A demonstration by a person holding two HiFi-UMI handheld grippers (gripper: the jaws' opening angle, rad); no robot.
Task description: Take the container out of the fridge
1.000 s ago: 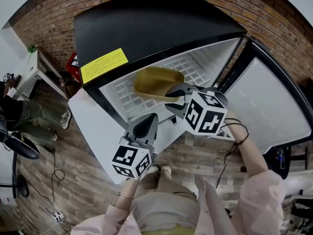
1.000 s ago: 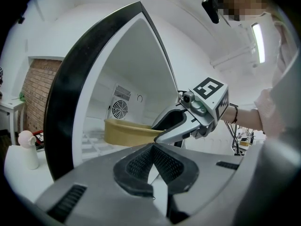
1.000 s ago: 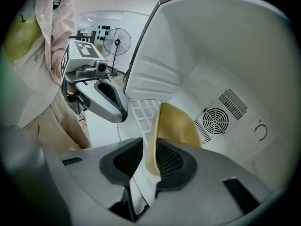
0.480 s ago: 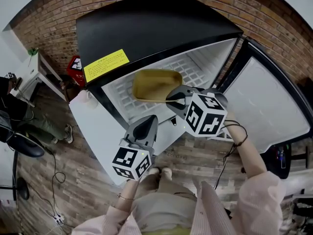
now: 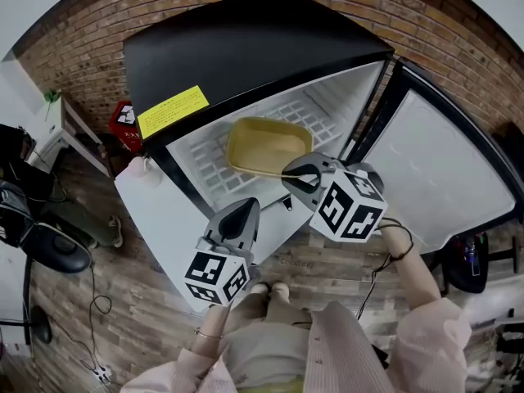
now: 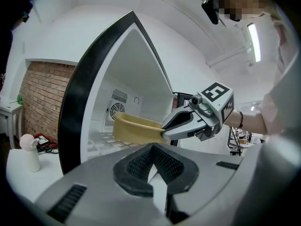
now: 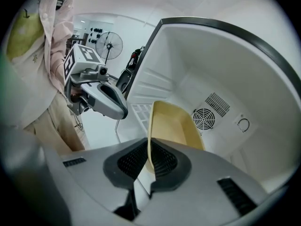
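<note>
A shallow yellow container (image 5: 266,146) lies on the white wire shelf (image 5: 209,166) inside the open black fridge (image 5: 246,47). My right gripper (image 5: 288,173) reaches in from the front and is shut on the container's near rim. In the right gripper view that thin rim (image 7: 149,140) stands upright between the pads of the right gripper (image 7: 148,154). My left gripper (image 5: 245,209) hangs lower, in front of the fridge and apart from the container. It is shut with nothing in it, as the left gripper view shows (image 6: 154,150).
The fridge door (image 5: 446,162) is swung open to the right. A white table (image 5: 155,211) with a small white bottle (image 5: 147,167) stands at the fridge's left. A dark chair (image 5: 49,248) and cables lie on the wood floor at far left.
My right gripper's jaws have come together on the container's near rim. The container has settled flatter and a little toward the front. My left gripper has barely moved.
</note>
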